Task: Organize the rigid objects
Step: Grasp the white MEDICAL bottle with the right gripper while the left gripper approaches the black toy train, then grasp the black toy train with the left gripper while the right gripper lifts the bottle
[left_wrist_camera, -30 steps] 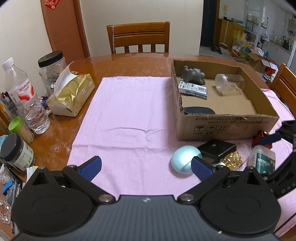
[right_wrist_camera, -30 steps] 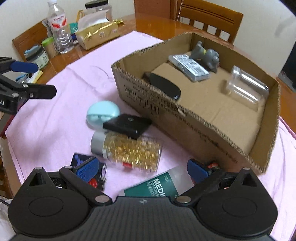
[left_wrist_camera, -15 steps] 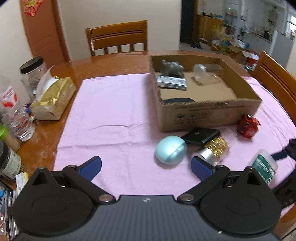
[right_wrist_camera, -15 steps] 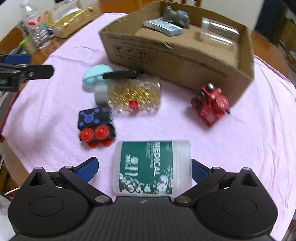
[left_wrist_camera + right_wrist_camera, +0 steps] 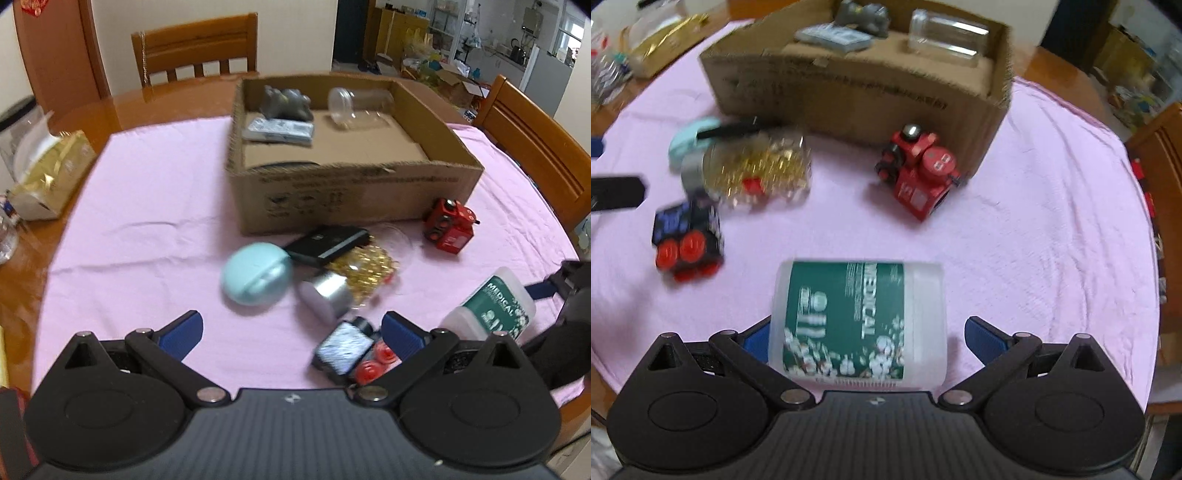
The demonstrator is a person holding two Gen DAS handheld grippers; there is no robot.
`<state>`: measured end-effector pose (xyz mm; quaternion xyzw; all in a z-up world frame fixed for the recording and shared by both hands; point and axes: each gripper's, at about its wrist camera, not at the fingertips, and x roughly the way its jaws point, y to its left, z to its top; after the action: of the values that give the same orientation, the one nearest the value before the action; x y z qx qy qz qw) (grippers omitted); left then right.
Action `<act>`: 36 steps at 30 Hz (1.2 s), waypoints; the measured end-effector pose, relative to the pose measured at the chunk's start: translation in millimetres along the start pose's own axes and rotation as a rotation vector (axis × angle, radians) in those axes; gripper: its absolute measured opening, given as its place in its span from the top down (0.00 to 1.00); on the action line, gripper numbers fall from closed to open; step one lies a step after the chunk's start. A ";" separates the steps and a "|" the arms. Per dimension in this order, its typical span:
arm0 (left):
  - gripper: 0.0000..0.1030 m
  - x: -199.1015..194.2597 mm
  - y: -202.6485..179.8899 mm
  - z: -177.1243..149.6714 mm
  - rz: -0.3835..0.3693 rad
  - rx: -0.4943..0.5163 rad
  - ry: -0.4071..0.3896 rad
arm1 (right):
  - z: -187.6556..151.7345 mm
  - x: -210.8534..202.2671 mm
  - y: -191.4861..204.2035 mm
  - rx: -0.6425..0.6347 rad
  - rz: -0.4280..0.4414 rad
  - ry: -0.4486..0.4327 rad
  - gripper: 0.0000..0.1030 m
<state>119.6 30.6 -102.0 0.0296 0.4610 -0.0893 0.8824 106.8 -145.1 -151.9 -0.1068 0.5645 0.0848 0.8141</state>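
Right gripper (image 5: 866,338): fingers wide apart, clamped on nothing.
Bottle (image 5: 857,321): lying on its side on the pink cloth, right between the right fingers, touching the left one, gap at the right one.
Long way of bottle: across, from finger to finger, so a tight fit.
Left gripper (image 5: 291,330): fingers apart, empty; bottle off to their right.
Nearer hand: the right one.
Box (image 5: 849,92): far ahead, beyond the fingers.

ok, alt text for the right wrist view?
The open right gripper straddles a lying white bottle with a green MEDICAL label on a pink cloth. Beyond it are a red toy robot and a brown cardboard box.
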 end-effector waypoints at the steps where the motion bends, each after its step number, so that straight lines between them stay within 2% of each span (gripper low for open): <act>1: 0.01 4.3 -4.2 0.0 0.000 -0.008 0.008 | -1.7 1.0 -0.6 0.007 0.020 -0.011 0.00; 3: 0.01 13.6 -10.3 -0.7 0.004 -0.028 0.025 | -4.7 3.4 -6.2 0.032 0.050 -0.006 0.00; 10: 0.01 46.2 -20.7 -5.7 0.034 -0.092 0.089 | -12.2 4.5 -9.5 0.021 0.058 -0.037 0.00; 16: 0.01 45.0 -12.3 -16.6 0.045 -0.119 0.114 | -10.3 3.2 -10.7 0.020 0.059 -0.032 0.00; 23: 0.01 40.0 6.1 -34.6 0.095 -0.082 0.138 | -11.7 3.6 -10.2 0.018 0.060 -0.047 0.00; 36: 0.01 47.9 -12.3 -24.2 0.019 0.063 0.121 | -13.3 1.2 -10.0 -0.004 0.067 -0.056 0.00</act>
<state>124.6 15.5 -154.8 0.0670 0.5101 -0.0937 0.8524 97.9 -158.3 -156.8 -0.0872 0.5444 0.1164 0.8261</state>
